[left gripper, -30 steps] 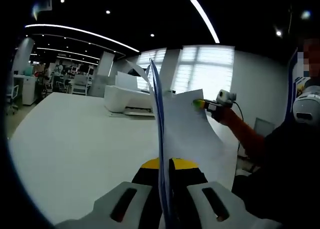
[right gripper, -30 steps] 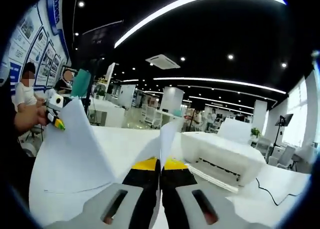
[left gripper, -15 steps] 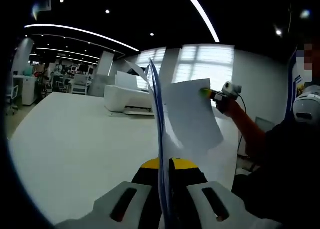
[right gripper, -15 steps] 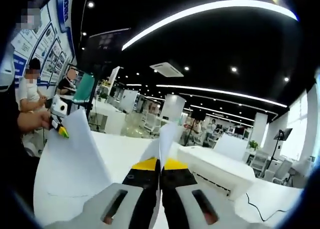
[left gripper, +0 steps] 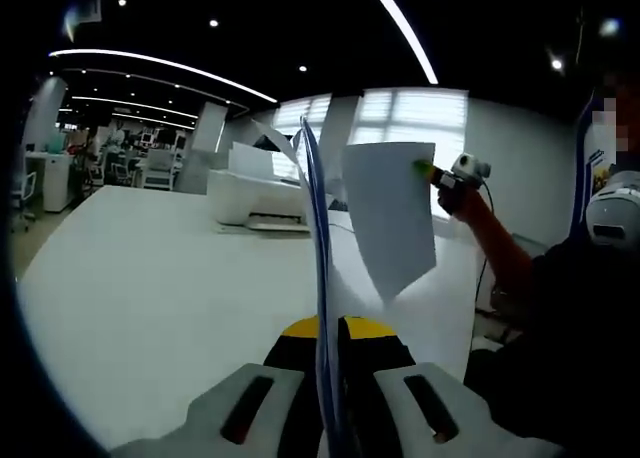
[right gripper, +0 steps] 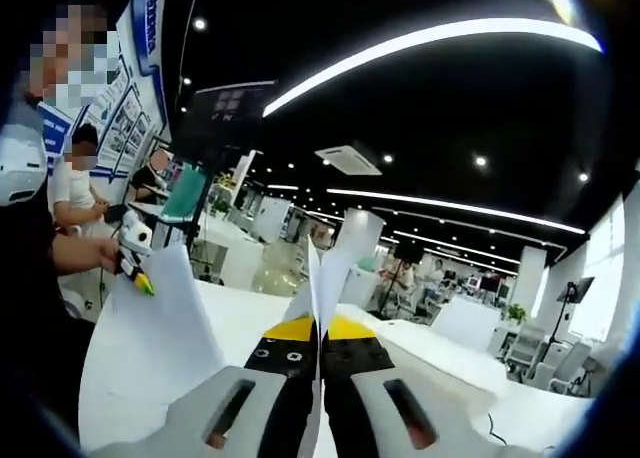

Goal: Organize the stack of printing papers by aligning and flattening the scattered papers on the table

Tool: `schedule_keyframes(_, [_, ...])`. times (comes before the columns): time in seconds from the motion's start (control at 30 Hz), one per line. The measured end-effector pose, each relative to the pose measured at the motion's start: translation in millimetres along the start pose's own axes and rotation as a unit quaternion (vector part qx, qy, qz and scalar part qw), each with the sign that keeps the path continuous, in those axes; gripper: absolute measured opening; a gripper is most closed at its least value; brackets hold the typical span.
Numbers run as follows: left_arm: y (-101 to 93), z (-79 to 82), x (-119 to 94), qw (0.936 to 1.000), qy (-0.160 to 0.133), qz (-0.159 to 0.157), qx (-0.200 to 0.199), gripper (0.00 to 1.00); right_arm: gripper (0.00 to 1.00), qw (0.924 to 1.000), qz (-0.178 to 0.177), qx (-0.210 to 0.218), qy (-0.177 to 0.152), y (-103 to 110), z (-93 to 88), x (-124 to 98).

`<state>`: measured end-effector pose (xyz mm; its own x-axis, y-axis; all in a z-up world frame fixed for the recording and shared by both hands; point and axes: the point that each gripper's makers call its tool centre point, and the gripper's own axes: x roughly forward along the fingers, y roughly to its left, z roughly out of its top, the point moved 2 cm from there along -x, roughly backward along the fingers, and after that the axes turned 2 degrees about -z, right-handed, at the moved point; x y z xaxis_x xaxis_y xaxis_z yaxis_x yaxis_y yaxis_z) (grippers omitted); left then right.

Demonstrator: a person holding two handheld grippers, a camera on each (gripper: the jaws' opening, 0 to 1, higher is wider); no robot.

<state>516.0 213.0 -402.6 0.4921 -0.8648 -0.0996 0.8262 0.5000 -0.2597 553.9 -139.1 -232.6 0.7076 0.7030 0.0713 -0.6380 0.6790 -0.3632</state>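
White printing papers (left gripper: 322, 308), seen edge-on in the left gripper view as a thin upright sheaf rising from the bottom of the frame, its upper edges fanning apart and curling. A single sheet (left gripper: 392, 213), plain white and rectangular, hangs in the air above the white bench (left gripper: 140, 278), held by one upper corner, tilted with its lower corner pointing down. In the right gripper view the sheet (right gripper: 160, 328) appears at left, curved.

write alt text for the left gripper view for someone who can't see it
The left gripper is shut on upright paper sheets, seen edge-on above a white table. To the right, the right gripper holds up one white sheet; a white printer sits behind.
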Motion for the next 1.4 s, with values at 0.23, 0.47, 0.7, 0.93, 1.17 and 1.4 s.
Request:
schedule_keyframes(0.23, [-1.4, 1.8, 1.3, 1.0000, 0.000, -0.001, 0.003, 0.07, 0.00, 0.9984, 0.050, -0.022, -0.017, 14.4, 15.4, 0.8])
schedule_keyframes(0.47, [-3.5, 0.8, 3.4, 1.0000, 0.002, -0.002, 0.003, 0.07, 0.00, 0.9948, 0.092, -0.028, -0.032, 24.1, 27.5, 1.0])
schedule_keyframes(0.7, [-5.7, 1.3, 4.2, 1.0000, 0.001, -0.004, 0.003, 0.07, 0.00, 0.9910, 0.124, -0.033, -0.038, 35.9, 36.4, 5.5])
schedule_keyframes(0.93, [-6.7, 1.7, 5.6, 1.0000, 0.002, -0.008, 0.003, 0.07, 0.00, 0.9864, 0.153, -0.054, -0.023, 51.2, 38.4, 19.1])
schedule_keyframes(1.17, [-8.3, 2.4, 5.6, 1.0000, 0.000, -0.009, 0.000, 0.07, 0.00, 0.9822, 0.176, -0.062, -0.023, 60.9, 41.0, 25.5])
schedule_keyframes(1.4, [-10.4, 4.1, 7.9, 0.9999, 0.000, -0.012, 0.001, 0.07, 0.00, 0.9756, 0.206, -0.070, -0.027, 72.0, 46.3, 27.7])
